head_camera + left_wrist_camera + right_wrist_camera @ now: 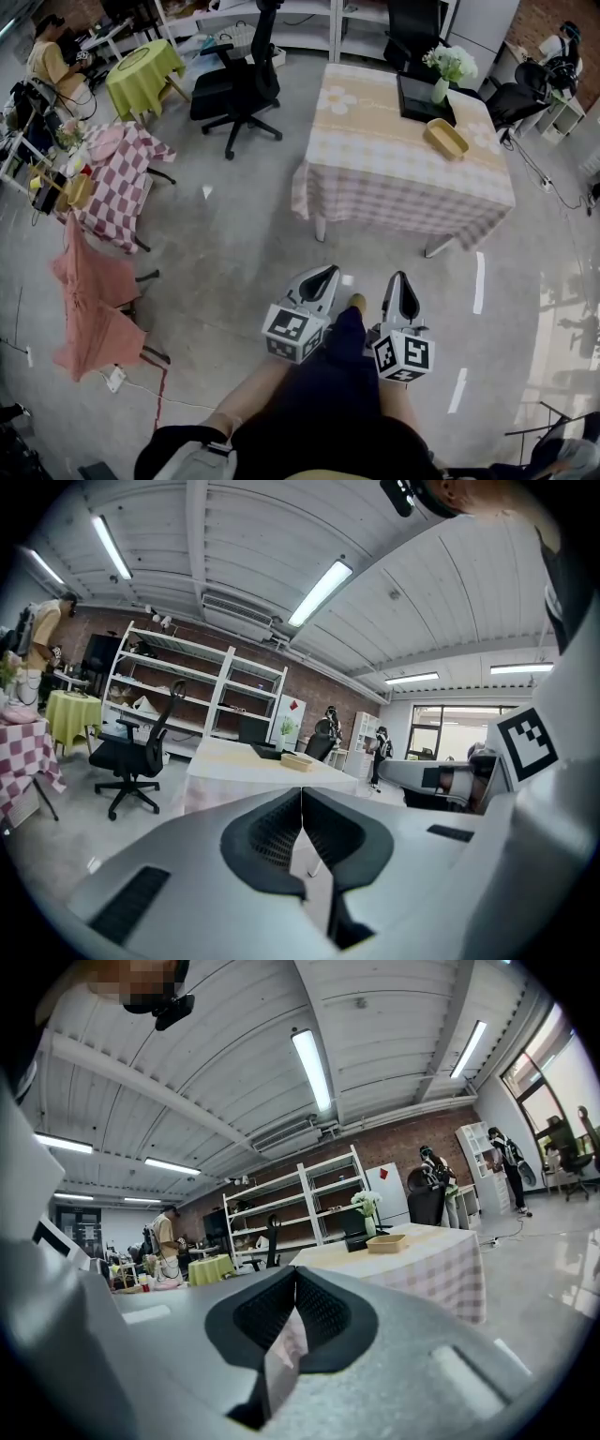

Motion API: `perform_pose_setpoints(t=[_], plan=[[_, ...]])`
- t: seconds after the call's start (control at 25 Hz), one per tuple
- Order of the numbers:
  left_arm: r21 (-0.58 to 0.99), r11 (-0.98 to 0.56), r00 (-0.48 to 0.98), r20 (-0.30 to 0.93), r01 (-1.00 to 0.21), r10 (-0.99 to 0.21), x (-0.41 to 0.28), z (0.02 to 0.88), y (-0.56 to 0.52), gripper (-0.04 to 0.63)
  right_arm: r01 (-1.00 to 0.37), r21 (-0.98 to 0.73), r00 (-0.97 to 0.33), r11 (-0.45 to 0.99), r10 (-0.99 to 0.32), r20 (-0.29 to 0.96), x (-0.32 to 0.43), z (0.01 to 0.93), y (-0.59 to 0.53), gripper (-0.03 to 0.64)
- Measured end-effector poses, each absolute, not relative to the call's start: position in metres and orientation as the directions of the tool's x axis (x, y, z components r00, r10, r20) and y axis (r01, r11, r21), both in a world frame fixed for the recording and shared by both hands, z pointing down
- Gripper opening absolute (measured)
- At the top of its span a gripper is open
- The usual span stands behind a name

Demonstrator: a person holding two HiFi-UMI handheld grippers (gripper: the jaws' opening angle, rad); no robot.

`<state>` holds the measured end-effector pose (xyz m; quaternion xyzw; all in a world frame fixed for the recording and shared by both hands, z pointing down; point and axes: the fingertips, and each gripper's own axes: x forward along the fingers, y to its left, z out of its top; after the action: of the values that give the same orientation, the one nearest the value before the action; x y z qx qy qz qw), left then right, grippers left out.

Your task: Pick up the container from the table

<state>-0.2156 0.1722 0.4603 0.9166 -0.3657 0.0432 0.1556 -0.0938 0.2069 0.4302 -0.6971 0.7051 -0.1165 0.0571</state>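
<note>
Head view: left tool (327, 271), right tool (401, 276) clenched, empty; container (446, 138) on checked table (403, 183); concrete floor (234, 234).

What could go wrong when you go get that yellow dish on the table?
1. The container sits close to the flower vase, so a clumsy reach might knock the vase over.
2. The left tool and right tool are both shut. They would need to open first, or they would probably just push the container along.
3. The tablecloth hangs low over the edge, and a tool could snag it.
</note>
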Motion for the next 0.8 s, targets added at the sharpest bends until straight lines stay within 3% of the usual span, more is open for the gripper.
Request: perform_pose_setpoints(t=[0.8], plan=[[0.265, -0.682, 0.731, 0.202, -0.681, -0.651, -0.136, 0.459, 0.078, 0.01, -0.974, -0.227, -0.043, 0.012, -0.991, 0.129, -0.021, 0.435, 0.109, 0.005]])
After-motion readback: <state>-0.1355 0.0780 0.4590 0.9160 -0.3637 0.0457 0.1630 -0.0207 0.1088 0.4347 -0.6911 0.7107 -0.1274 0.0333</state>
